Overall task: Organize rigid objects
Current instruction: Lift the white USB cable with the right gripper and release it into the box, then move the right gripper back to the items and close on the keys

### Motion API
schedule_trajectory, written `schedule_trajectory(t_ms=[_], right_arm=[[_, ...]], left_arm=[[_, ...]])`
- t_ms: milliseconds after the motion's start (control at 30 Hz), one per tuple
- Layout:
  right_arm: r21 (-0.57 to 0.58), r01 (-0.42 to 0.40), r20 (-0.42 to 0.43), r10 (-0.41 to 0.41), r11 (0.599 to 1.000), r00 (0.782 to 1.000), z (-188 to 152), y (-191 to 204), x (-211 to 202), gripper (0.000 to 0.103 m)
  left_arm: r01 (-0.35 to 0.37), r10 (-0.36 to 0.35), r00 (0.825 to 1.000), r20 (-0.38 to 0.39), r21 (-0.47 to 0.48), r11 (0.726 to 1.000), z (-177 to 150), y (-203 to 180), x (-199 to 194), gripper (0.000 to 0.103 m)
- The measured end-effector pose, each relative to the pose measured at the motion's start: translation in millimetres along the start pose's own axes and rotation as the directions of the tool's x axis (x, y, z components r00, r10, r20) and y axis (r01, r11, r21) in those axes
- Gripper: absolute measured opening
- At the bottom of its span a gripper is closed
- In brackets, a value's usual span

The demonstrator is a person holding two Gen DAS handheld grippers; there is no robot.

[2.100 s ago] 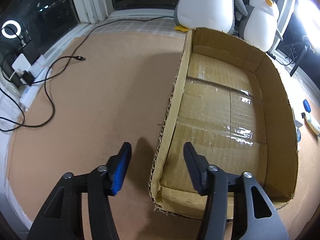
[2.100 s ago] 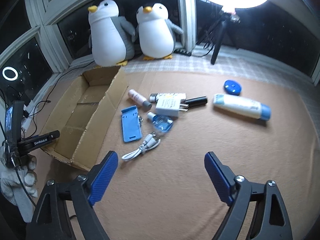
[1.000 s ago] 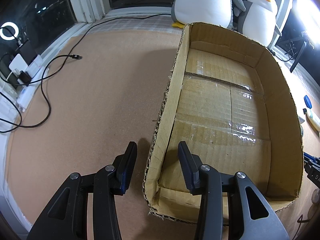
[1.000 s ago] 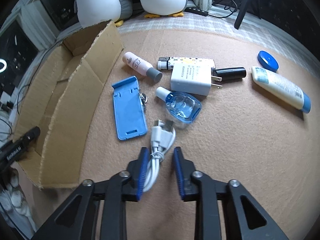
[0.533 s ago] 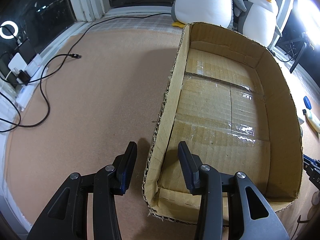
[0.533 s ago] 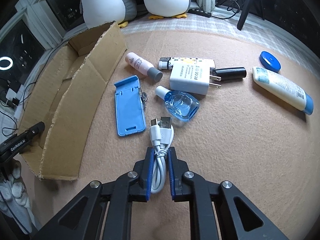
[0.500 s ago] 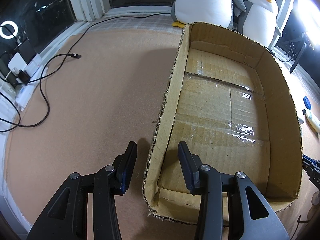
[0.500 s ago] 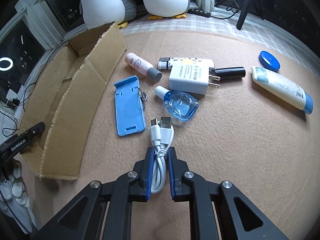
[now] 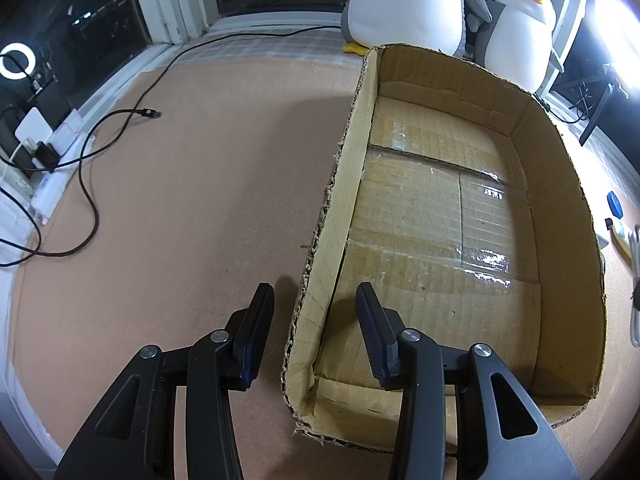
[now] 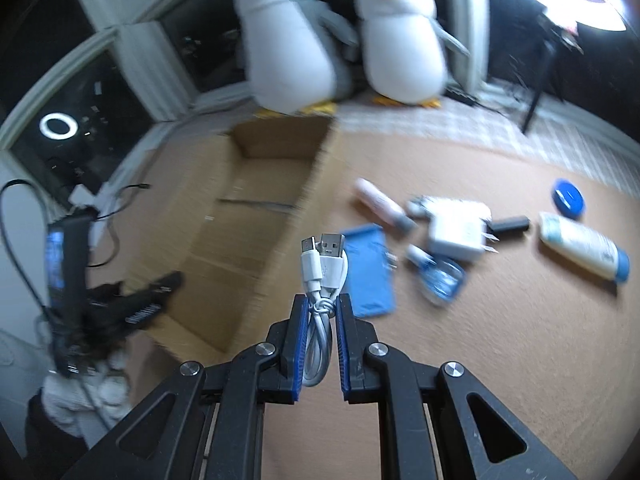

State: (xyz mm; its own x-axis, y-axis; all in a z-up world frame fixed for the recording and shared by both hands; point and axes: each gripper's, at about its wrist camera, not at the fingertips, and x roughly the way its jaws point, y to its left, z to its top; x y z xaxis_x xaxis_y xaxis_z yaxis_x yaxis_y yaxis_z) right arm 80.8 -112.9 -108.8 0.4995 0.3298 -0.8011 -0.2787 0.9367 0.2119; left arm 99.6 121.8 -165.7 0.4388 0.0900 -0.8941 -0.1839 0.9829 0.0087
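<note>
Cardboard shows bare across the whole floor of the box (image 9: 440, 240), so by the look of it nothing has been sorted yet and the job is only beginning. The right hand-held gripper (image 10: 322, 312) is clenched on the coiled white USB cable (image 10: 322, 272), which is lifted clear of the surface (image 10: 500, 360) with its two plugs pointing up and away, near the box's right wall. The left hand-held gripper (image 9: 312, 320) stands released, its jaws astride the box's near left wall without visibly touching it.

Left to move, on the surface to the right of the box: a blue phone stand (image 10: 368, 270), a pink tube (image 10: 380, 202), a white charger (image 10: 460, 230), a clear blue bottle (image 10: 438, 274), a black stick (image 10: 510, 224), a white-and-blue tube (image 10: 582, 246) and a round blue lid (image 10: 567, 197).

The right wrist view is smeared by motion, so labels are unreadable and something half hidden behind the charger cannot be identified. The left wrist view cuts those items off at its right edge. Two plush penguins (image 10: 340, 40) sit beyond the far end of the box.
</note>
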Motion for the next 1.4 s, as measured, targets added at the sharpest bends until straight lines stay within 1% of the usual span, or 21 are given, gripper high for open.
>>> schedule_trajectory(t_ms=[167,300,467,700,767,800,833,867,900,933,1167,1400], right_arm=[[-0.059,-0.046,0.006,0.047,0.997,0.999,5.3,32.3,1.9,0.012],[-0.089,-0.081,-0.006,0.081,0.993,0.997,4.2,51.6,9.2,0.012],[-0.132,-0.091,-0.021,0.089,0.987,0.996,0.9,72.0,17.5,0.012],[-0.155,-0.100,-0.035,0.096,0.983,0.995,-0.2,82.0,23.4,0.013],[-0.162,-0.101,-0.035,0.096,0.982,0.995,-0.1,81.3,22.9,0.013],[-0.168,-0.099,-0.033,0.095,0.981,0.995,0.1,81.9,22.4,0.018],[-0.171,-0.101,-0.029,0.097,0.980,0.995,0.0,82.0,21.4,0.027],[-0.171,-0.101,-0.020,0.099,0.980,0.995,0.1,81.9,19.8,0.032],[-0.172,-0.099,-0.008,0.099,0.980,0.995,0.3,81.6,18.0,0.041],[-0.173,-0.098,0.000,0.100,0.980,0.995,0.5,81.2,16.4,0.045],[-0.141,-0.113,0.017,0.117,0.983,0.993,1.3,67.9,8.1,0.046],[-0.061,-0.122,0.074,0.126,0.991,0.989,1.8,27.3,-8.0,0.046]], left_arm=[[0.001,-0.001,1.000,0.000,0.001,1.000,0.0,0.3,0.2,0.041],[0.000,0.000,1.000,0.001,0.002,1.000,0.1,0.0,0.3,0.041],[0.001,-0.001,1.000,0.000,0.001,1.000,0.0,0.4,0.2,0.041],[-0.003,0.003,1.000,0.000,0.003,1.000,0.1,-0.8,0.0,0.041],[-0.004,0.004,1.000,-0.001,0.003,1.000,0.2,-0.9,-0.3,0.041],[-0.005,0.005,1.000,-0.001,0.004,1.000,0.3,-1.1,-0.3,0.041],[-0.005,0.005,1.000,-0.001,0.004,1.000,0.5,-1.0,-0.2,0.041],[-0.005,0.005,1.000,-0.001,0.005,1.000,0.6,-1.0,-0.2,0.041],[-0.006,0.006,1.000,-0.001,0.006,1.000,0.7,-1.2,-0.2,0.041],[-0.008,0.008,1.000,-0.001,0.006,1.000,0.7,-1.2,-0.2,0.041],[-0.009,0.009,1.000,0.000,0.008,1.000,0.4,-1.3,-0.3,0.041],[-0.011,0.011,1.000,0.001,0.009,1.000,0.0,-1.2,-0.3,0.041]])
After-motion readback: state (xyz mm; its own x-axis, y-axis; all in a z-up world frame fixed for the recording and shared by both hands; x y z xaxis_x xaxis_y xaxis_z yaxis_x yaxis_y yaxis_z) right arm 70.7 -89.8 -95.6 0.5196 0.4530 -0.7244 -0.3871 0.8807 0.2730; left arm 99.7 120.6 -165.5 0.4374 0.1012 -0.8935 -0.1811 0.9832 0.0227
